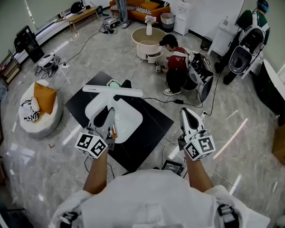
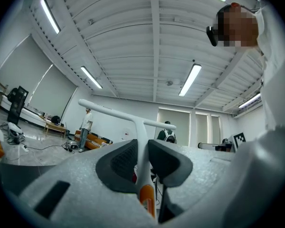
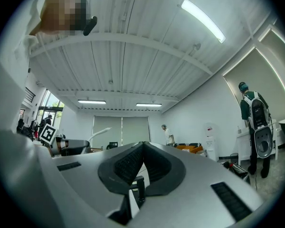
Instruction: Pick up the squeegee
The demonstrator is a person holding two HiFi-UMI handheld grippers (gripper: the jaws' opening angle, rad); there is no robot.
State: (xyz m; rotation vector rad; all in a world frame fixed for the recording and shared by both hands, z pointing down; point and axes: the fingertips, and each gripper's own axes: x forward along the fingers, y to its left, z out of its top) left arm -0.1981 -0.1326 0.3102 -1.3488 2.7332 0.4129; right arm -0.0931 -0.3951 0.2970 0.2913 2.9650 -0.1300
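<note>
Above the floor, holding the squeegee clenched in the left gripper's jaws, right gripper closed empty; seemingly nothing left.

Grey polished floor, cluttered.
A black mat, white pouf, round table, cables and a cardboard box lay on it.

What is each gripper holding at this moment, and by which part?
The left gripper is shut on the handle of the white squeegee, next to its orange section. The right gripper is shut and holds nothing.
</note>
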